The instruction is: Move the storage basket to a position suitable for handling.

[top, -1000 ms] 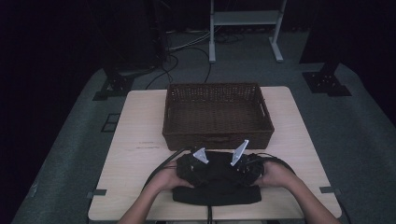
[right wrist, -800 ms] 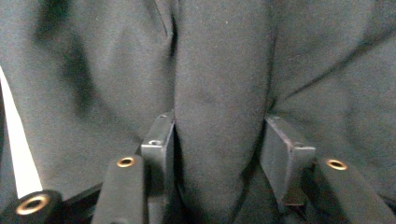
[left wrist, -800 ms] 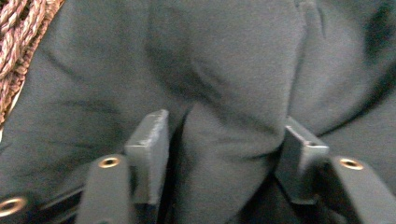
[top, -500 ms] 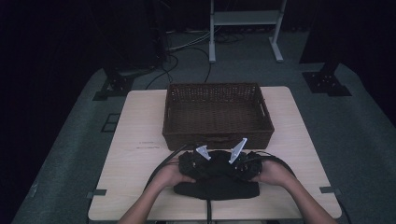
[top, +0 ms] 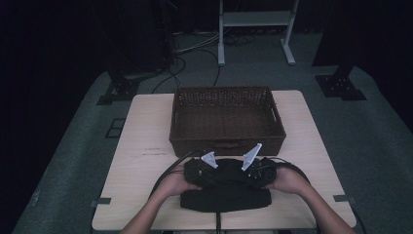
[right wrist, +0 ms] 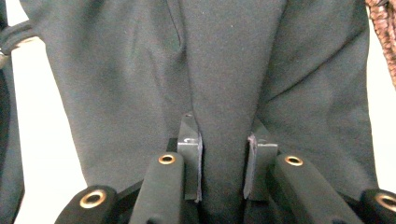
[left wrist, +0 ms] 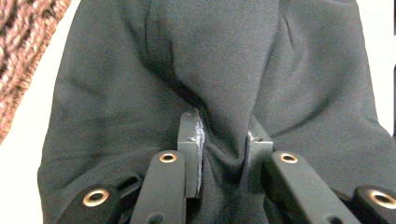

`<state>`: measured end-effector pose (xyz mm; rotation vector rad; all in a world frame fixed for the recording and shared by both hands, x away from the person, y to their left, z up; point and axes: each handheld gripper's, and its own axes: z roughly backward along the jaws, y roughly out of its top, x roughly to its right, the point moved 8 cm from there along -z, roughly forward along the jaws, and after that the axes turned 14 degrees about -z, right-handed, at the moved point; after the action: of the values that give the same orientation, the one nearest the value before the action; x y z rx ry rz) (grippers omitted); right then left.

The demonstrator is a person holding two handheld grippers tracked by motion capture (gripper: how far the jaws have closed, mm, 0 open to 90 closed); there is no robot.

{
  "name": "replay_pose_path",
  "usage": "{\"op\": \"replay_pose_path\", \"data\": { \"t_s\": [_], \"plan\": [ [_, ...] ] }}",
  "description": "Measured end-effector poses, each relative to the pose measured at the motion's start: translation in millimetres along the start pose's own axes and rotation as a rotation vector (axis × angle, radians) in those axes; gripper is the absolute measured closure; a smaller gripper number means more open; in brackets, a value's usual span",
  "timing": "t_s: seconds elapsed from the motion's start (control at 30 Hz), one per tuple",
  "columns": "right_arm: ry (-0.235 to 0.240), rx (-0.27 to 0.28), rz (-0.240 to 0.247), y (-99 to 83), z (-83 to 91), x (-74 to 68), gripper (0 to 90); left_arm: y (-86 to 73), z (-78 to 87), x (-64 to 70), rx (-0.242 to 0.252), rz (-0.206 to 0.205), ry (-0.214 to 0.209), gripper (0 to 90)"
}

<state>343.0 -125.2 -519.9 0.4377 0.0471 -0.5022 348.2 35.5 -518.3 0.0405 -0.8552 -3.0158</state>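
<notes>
I hold my left gripper (top: 214,171) and right gripper (top: 239,173) close together over the black cloth (top: 225,194), which lies folded on the table (top: 146,131) near its front edge, just in front of the wicker basket (top: 227,119). In the left gripper view my jaws are clamped on a raised fold of the cloth (left wrist: 219,84). In the right gripper view the other pair pinches a ridge of the same cloth (right wrist: 224,79). My hands (top: 175,181) grip both tools from either side.
</notes>
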Motion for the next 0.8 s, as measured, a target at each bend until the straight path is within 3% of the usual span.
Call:
{"op": "replay_pose_path", "data": {
  "t_s": [0.3, 0.4, 0.57, 0.8],
  "plan": [
    [-0.018, 0.018, 0.02, 1.1, 11.2, -9.0, 72.1, 5.9, 11.5, 6.0, -0.003, -0.022, 0.023, 74.6],
    [-0.051, 0.023, 0.061, 3.8, 21.8, -14.2, 72.2, 9.3, 16.8, 7.3, -0.01, -0.036, 0.03, 75.0],
    [-0.051, 0.035, 0.067, 4.4, 32.5, -19.5, 72.3, 16.9, 27.4, 11.0, -0.019, -0.068, 0.041, 75.2],
    [-0.055, 0.055, 0.079, 6.7, 47.4, -23.6, 72.3, 26.0, 38.1, 13.8, -0.004, -0.081, 0.057, 75.4]
  ]
}}
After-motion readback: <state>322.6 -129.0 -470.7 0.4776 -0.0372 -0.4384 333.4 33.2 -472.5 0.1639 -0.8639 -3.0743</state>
